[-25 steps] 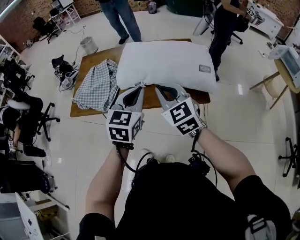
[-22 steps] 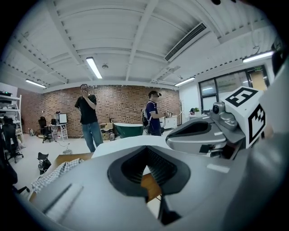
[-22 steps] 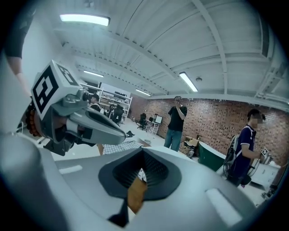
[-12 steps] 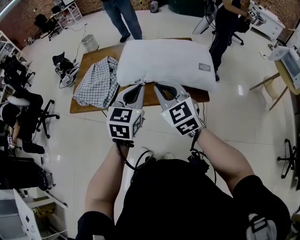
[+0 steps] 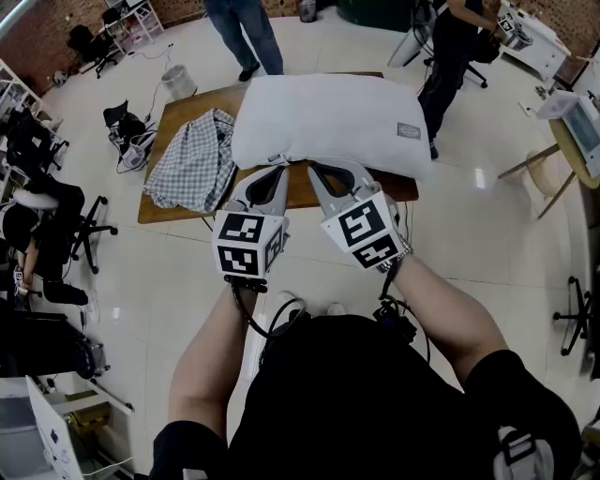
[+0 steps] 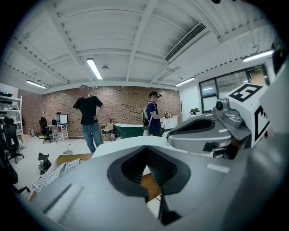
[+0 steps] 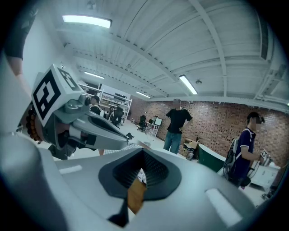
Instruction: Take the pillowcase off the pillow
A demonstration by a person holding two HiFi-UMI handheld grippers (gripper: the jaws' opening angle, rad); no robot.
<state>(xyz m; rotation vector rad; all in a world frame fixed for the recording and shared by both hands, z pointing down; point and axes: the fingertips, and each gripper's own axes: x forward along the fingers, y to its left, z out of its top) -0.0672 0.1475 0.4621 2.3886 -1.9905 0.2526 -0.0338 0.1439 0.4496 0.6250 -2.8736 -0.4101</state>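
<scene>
A plump white pillow [image 5: 328,120] with a small grey label [image 5: 407,131] lies on the wooden table [image 5: 178,117]. To its left a crumpled checked cloth [image 5: 189,161] is heaped. My left gripper [image 5: 278,169] and my right gripper [image 5: 314,170] are side by side at the pillow's near edge. Both are shut, and I see nothing between the fingers. In the left gripper view the left gripper [image 6: 145,148] has its jaws together, with the pillow [image 6: 131,143] just beyond. The right gripper [image 7: 143,151] looks the same in the right gripper view.
Two people stand beyond the table's far side, one at the left [image 5: 246,28] and one at the right [image 5: 450,47]. Office chairs [image 5: 56,234] and a small bin [image 5: 176,86] stand at the left. Another desk [image 5: 574,131] is at the right.
</scene>
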